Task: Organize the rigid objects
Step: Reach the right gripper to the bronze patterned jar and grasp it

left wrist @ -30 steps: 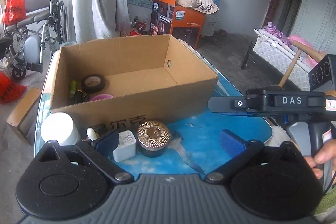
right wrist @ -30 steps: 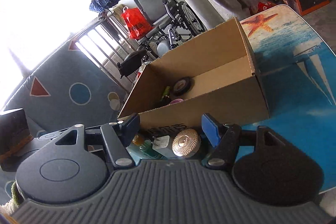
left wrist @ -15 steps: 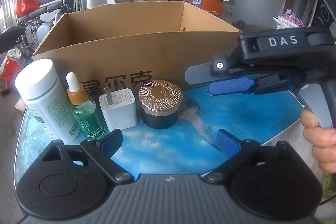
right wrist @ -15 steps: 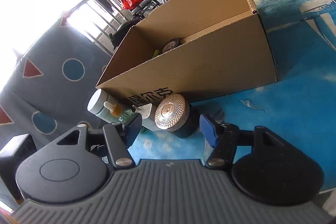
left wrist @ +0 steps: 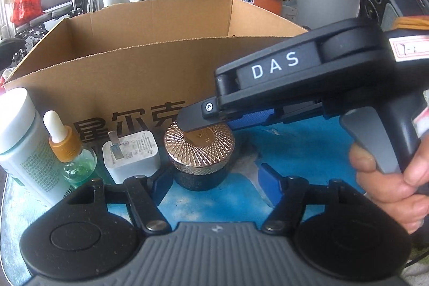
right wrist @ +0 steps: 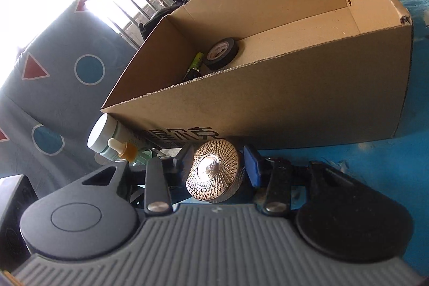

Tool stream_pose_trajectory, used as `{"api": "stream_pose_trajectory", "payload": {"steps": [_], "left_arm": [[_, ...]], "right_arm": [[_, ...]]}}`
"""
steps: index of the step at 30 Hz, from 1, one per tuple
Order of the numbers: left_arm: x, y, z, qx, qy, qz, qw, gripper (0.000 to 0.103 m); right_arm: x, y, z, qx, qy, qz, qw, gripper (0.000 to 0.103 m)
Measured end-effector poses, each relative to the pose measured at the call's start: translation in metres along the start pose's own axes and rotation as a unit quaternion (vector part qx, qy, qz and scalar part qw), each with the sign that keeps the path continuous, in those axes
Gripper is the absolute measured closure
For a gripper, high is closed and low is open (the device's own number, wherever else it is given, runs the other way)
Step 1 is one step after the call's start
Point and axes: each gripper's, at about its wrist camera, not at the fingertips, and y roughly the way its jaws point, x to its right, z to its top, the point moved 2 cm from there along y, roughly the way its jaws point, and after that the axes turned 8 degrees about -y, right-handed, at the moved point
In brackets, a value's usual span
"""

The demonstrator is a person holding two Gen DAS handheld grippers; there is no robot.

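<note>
The jar (right wrist: pixel 214 173), gold-lidded, stands low at frame centre on the blue table (right wrist: pixel 375 152), just before the box (right wrist: pixel 295 103). The right gripper (right wrist: pixel 214 165) has been closing and brackets its lid; contact is unclear. The left gripper (left wrist: pixel 214 180), also closing, straddles the jar without touching.

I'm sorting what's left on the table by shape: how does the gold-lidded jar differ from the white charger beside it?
The gold-lidded jar is round and dark with a shiny patterned lid; the white charger is a plain boxy block with metal prongs on top. The jar sits between the fingers of the right gripper; nothing grips the charger. Both stand on the blue table in front of the cardboard box.
</note>
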Motion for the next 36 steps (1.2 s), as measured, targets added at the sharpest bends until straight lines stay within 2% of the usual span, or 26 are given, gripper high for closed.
{"api": "stream_pose_trajectory", "payload": {"steps": [9, 19, 21, 24, 26, 27, 29, 32, 35, 36], "left_arm": [[0.012, 0.004, 0.001, -0.01, 0.021, -0.026, 0.9994, 0.032], [0.055, 0.018, 0.002, -0.027, 0.077, -0.087, 0.9929, 0.032], [0.06, 0.02, 0.002, -0.026, 0.083, -0.088, 0.9924, 0.03], [0.059, 0.023, 0.004, -0.02, 0.08, -0.079, 0.9935, 0.022], [0.055, 0.023, 0.007, -0.022, 0.069, -0.079, 0.9943, 0.02], [0.053, 0.023, 0.008, -0.025, 0.063, -0.083, 0.9943, 0.019], [0.048, 0.022, 0.012, -0.032, 0.05, -0.09, 0.9941, 0.018], [0.041, 0.021, 0.015, -0.043, 0.032, -0.09, 0.9945, 0.018], [0.037, 0.018, 0.015, -0.046, 0.029, -0.077, 0.9955, 0.018], [0.036, 0.017, 0.015, -0.048, 0.03, -0.073, 0.9958, 0.018]], "right_arm": [[0.006, -0.007, -0.004, -0.004, -0.001, -0.007, 1.0, 0.061], [0.039, -0.056, -0.023, 0.015, 0.031, -0.043, 0.999, 0.06], [0.044, -0.066, -0.027, 0.023, 0.036, -0.045, 0.998, 0.059], [0.053, -0.08, -0.031, 0.039, 0.05, -0.043, 0.997, 0.047], [0.054, -0.086, -0.032, 0.052, 0.049, -0.049, 0.996, 0.034], [0.054, -0.088, -0.032, 0.058, 0.046, -0.053, 0.996, 0.031], [0.053, -0.095, -0.03, 0.068, 0.035, -0.06, 0.995, 0.022], [0.049, -0.102, -0.028, 0.078, 0.017, -0.068, 0.994, 0.015], [0.045, -0.113, -0.026, 0.087, 0.007, -0.081, 0.993, 0.001], [0.044, -0.117, -0.025, 0.09, 0.004, -0.086, 0.992, 0.001]]}}
